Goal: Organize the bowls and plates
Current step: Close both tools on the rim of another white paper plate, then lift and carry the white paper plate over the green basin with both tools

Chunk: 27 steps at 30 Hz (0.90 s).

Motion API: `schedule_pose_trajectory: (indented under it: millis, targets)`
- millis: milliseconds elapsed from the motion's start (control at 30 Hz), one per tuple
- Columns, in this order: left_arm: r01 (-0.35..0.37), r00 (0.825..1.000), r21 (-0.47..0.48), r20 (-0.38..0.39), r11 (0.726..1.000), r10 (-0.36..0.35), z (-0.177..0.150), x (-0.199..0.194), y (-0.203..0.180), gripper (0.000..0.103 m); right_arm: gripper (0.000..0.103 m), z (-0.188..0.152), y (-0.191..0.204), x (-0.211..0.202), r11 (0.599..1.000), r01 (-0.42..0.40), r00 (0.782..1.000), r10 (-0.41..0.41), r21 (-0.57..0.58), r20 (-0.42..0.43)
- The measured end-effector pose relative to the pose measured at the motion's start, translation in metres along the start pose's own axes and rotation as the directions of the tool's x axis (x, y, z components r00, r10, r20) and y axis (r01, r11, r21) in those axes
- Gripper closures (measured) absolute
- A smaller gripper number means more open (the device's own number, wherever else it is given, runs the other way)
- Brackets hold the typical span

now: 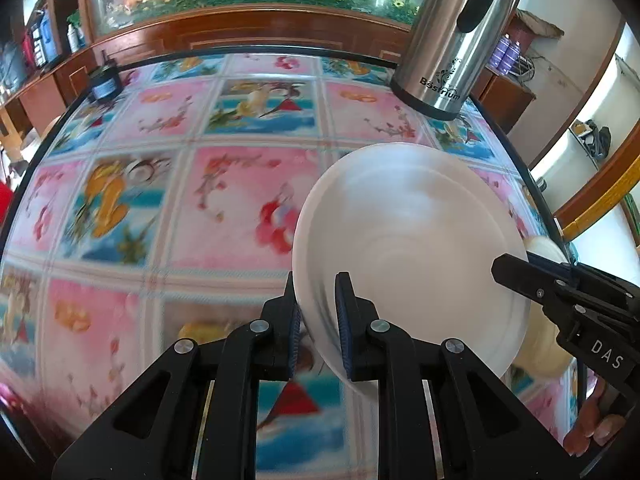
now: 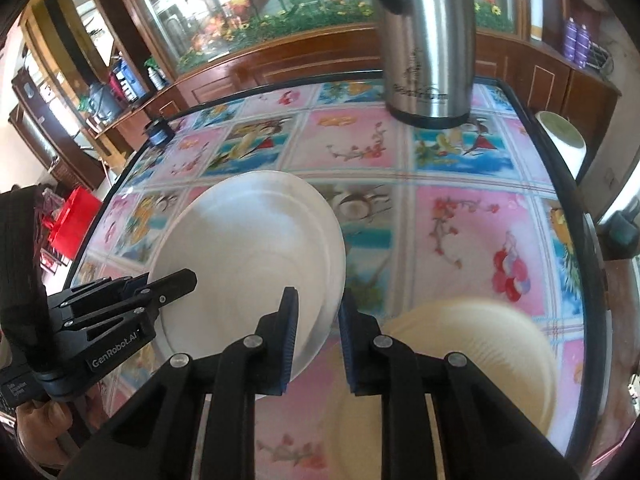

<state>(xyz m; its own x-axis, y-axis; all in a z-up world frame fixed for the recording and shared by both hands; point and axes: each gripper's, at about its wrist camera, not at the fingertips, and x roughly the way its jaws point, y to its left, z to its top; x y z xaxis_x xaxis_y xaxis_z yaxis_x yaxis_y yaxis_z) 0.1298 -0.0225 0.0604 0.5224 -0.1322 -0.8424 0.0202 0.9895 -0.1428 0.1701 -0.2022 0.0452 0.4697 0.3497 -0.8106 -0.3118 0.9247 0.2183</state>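
Left gripper and right gripper clamp a blurred white plate's opposite rims.

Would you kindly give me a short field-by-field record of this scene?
held item: white plate, gripped on opposite rims
left hand-held gripper: shut on plate's rim
right hand-held gripper: shut on plate's rim
nearby dish: cream plate, beneath the white plate's right side
surface: floral tablecloth
background item: steel flask, upright
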Motion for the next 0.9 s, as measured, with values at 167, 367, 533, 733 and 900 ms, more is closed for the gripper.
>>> schedule_pose_trajectory:
  millis: [167,367,533,733,900]
  targets:
    - [-0.018,1.0,-0.002,0.012,1.0,0.018,-0.026,-0.02,0.014,0.088,0.083,-0.021,0.025,-0.007,1.0,-0.011,1.0,0.011,-0.024,-0.011]
    - [-0.033,0.999,0.0,0.037,0.999,0.033,-0.055,-0.047,0.029,0.087,0.082,-0.045,0.047,-0.015,0.999,-0.036,0.999,0.035,-0.032,-0.019]
    - [-0.053,0.997,-0.017,0.061,0.998,0.054,-0.077,-0.068,0.048,0.087,0.081,-0.064,0.071,-0.021,0.997,-0.058,0.998,0.058,-0.049,-0.018]
    - [-0.062,0.995,-0.044,0.079,0.997,0.065,-0.098,-0.092,0.071,0.087,0.081,-0.081,0.1,-0.026,0.993,-0.092,0.996,0.091,-0.071,-0.02]
    - [-0.074,0.991,-0.062,0.108,0.995,0.08,-0.11,-0.114,0.088,0.087,0.081,-0.086,0.127,-0.033,0.989,-0.105,0.995,0.104,-0.108,-0.013]
